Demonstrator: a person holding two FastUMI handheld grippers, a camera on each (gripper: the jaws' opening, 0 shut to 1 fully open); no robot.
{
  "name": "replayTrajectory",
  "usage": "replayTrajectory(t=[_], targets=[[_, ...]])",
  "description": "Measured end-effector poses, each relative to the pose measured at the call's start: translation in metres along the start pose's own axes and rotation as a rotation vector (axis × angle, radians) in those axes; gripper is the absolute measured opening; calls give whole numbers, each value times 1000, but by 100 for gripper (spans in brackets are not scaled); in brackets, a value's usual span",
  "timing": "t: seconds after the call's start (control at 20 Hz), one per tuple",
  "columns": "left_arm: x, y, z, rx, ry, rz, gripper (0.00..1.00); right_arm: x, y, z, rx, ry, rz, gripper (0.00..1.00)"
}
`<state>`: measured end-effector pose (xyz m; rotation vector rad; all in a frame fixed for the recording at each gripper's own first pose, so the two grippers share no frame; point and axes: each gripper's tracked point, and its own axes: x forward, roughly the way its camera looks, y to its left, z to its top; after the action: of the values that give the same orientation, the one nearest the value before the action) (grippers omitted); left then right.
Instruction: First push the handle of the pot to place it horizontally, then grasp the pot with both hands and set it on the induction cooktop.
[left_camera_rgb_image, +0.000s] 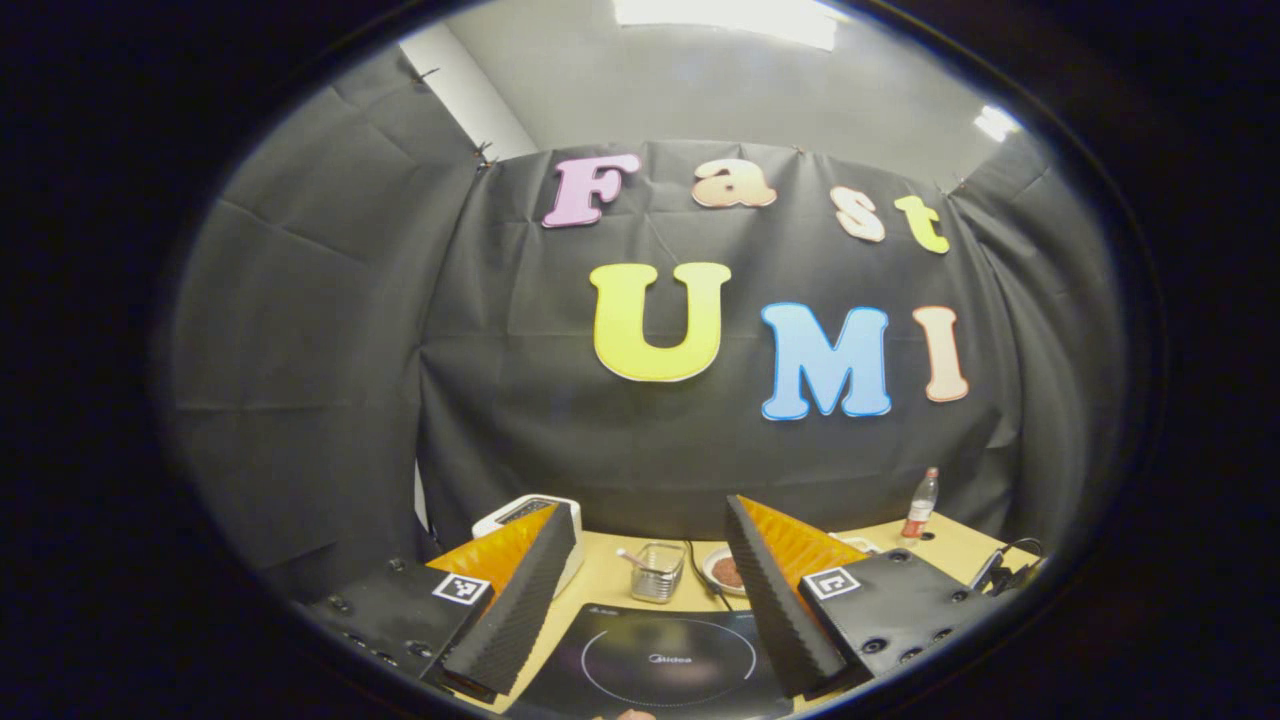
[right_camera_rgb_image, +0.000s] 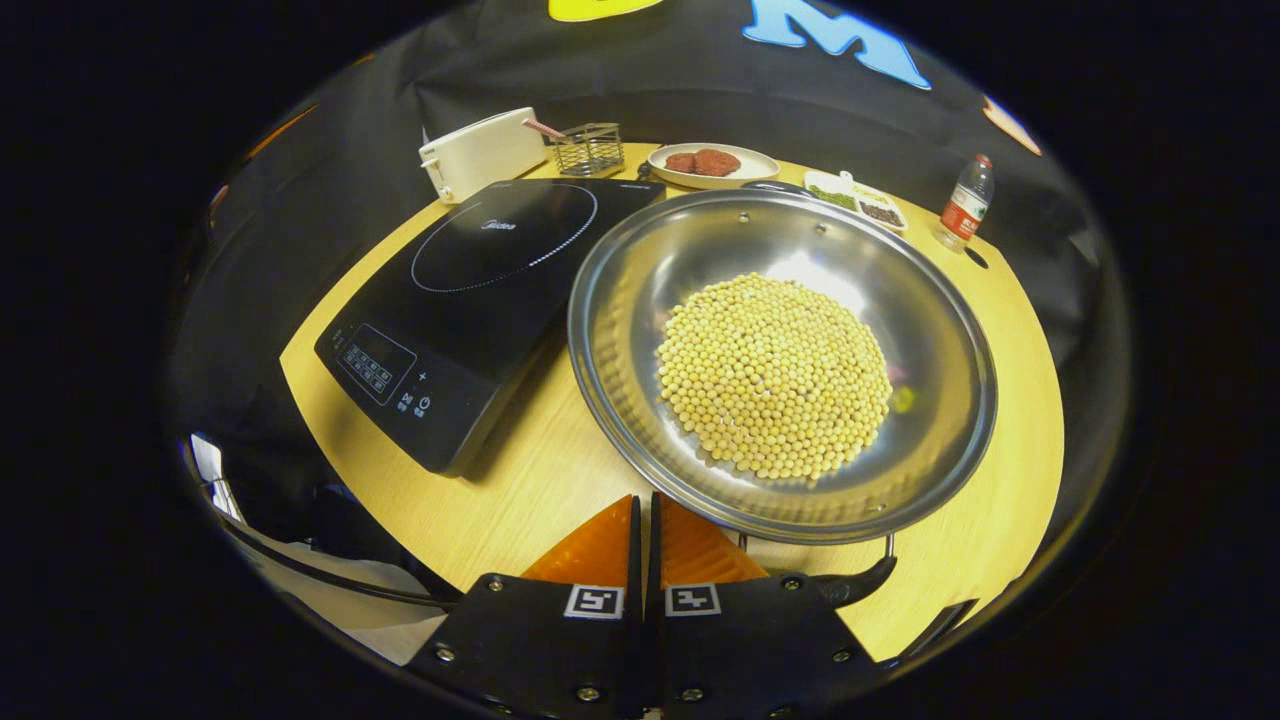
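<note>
**Pot of soybeans beside the cooktop, handle under the right gripper**

Black cloth walls close in a booth around a light wooden bench (right_camera_rgb_image: 520, 480). On it, in the right gripper view, a black induction cooktop (right_camera_rgb_image: 470, 290) lies to the left with its control panel at the near corner, and a wide steel pot (right_camera_rgb_image: 620, 330) sits just to its right, the rim close against the cooktop's edge. A heap of yellow soybeans (right_camera_rgb_image: 772, 375) fills the middle of the pot. The pot's dark handle (right_camera_rgb_image: 855, 582) sticks out at the near rim, on a thin wire bracket, just right of the right gripper (right_camera_rgb_image: 645, 520). That gripper has its fingers pressed together with nothing between them, at the near rim of the pot.

Along the far side of the bench stand a white appliance (right_camera_rgb_image: 482, 152), a small wire basket (right_camera_rgb_image: 588, 148), a white plate with red-brown patties (right_camera_rgb_image: 712, 163), a narrow tray of seasonings (right_camera_rgb_image: 856, 200) and a plastic bottle (right_camera_rgb_image: 965, 203) at the far right.

In the left gripper view the left gripper (left_camera_rgb_image: 650, 590) is held up and level, fingers spread wide, with the cooktop's ring showing below between them
</note>
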<state>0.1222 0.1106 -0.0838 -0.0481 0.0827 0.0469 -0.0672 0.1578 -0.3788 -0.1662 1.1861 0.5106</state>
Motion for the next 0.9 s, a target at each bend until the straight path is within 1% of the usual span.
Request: replayTrajectory(t=[0.05, 0.1, 0.15, 0.2, 0.25, 0.3, 0.4, 0.45, 0.5, 0.6, 0.65, 0.7, 0.75, 0.8, 0.9], targets=[[1, -4, -1, 2, 3, -4, 98, -1, -4, -1, 4, 5, -4, 1], [1, -9, 0, 3, 8, -6, 94, -3, -7, -4, 10, 13, -9, 1], [2, -13, -3, 4, 13, -8, 94, -5, -10, -5, 19, 23, -9, 1], [3, -18, -2, 3, 12, -9, 98, -7, -13, -7, 29, 28, -5, 1], [4, -24, 0, 1, 12, -10, 98, -8, -16, -7, 38, 33, -2, 1], [4, -29, -1, -2, 12, -12, 100, -10, -21, -8, 46, 37, -5, 1], [7, -41, -1, -3, 15, -15, 100, -12, -31, -9, 53, 44, -14, 1], [7, -46, 0, -1, 16, -16, 98, -13, -35, -8, 53, 45, -16, 1], [9, -51, 0, 2, 17, -17, 94, -14, -41, -10, 54, 48, -24, 1], [9, -61, -2, 4, 18, -21, 94, -15, -53, -12, 47, 59, -47, 1], [9, -65, -1, 5, 18, -22, 98, -16, -58, -13, 43, 66, -53, 1], [10, -70, -1, 7, 20, -22, 100, -17, -62, -15, 41, 68, -58, 1], [11, -74, -1, 9, 20, -22, 100, -17, -69, -16, 34, 73, -67, 1], [13, -79, -1, 8, 18, -22, 98, -18, -74, -18, 26, 77, -78, 1], [15, -87, -1, 6, 18, -22, 98, -19, -86, -20, 9, 85, -101, 1]])
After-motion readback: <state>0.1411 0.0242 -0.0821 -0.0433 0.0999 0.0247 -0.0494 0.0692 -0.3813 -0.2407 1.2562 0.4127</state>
